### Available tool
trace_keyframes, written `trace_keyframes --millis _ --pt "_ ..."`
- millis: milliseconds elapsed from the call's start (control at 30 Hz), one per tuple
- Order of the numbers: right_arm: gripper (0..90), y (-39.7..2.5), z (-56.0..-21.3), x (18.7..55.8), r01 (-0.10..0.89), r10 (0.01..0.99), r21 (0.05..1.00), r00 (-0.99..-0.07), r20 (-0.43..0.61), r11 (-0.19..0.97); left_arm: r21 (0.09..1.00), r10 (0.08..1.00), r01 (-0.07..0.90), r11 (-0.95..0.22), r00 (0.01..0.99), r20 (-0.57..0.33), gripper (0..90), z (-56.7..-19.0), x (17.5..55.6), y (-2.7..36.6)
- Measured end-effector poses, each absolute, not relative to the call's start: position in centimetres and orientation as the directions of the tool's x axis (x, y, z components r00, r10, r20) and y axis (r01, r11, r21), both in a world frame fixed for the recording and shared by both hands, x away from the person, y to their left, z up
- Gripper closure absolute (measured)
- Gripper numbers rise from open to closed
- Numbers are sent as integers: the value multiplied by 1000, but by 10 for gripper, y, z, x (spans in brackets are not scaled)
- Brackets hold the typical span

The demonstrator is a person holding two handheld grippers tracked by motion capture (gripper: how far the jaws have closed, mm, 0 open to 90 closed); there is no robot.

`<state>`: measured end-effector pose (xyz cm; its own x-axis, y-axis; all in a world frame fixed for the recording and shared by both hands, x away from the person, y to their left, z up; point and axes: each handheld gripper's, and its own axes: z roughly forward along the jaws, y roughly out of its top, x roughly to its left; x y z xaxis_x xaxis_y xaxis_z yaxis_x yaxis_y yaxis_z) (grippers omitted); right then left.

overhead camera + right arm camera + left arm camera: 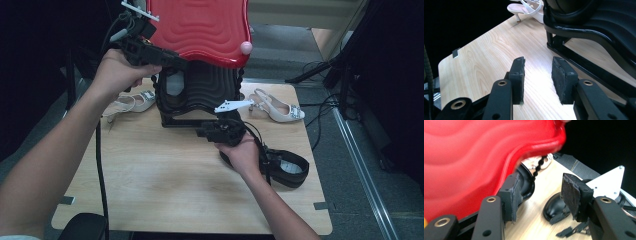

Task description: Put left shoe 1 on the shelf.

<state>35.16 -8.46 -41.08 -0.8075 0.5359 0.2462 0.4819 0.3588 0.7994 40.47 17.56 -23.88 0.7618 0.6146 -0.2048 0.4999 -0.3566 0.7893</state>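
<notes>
A case stands at the back of the wooden table (165, 175), its red wavy lid (200, 25) raised over a black ribbed base (200, 95). My left gripper (175, 59) is up at the lid's left front edge. In the left gripper view its jaws (541, 182) stand wide open, with the red lid (461, 157) just beyond the left jaw and nothing between them. My right gripper (202, 131) hovers low at the base's front rail. It (538, 62) is open over bare wood, with the black base (599, 25) to its right.
One white slingback shoe (132, 102) lies left of the case and another (277, 107) lies to its right. A black strapped shoe (287, 167) rests by my right wrist. A black bead chain (537, 168) hangs from the lid. Stand legs and cables cross the floor at right.
</notes>
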Motion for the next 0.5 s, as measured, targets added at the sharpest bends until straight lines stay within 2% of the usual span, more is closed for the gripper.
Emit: trace_keyframes --millis 333,500 --pt "608 -120 -415 331 497 536 789 -803 260 362 774 609 523 -357 758 -232 453 -274 379 179" --pt "589 -135 -422 322 525 511 759 -806 299 384 764 604 531 -368 761 -238 450 -297 370 178"
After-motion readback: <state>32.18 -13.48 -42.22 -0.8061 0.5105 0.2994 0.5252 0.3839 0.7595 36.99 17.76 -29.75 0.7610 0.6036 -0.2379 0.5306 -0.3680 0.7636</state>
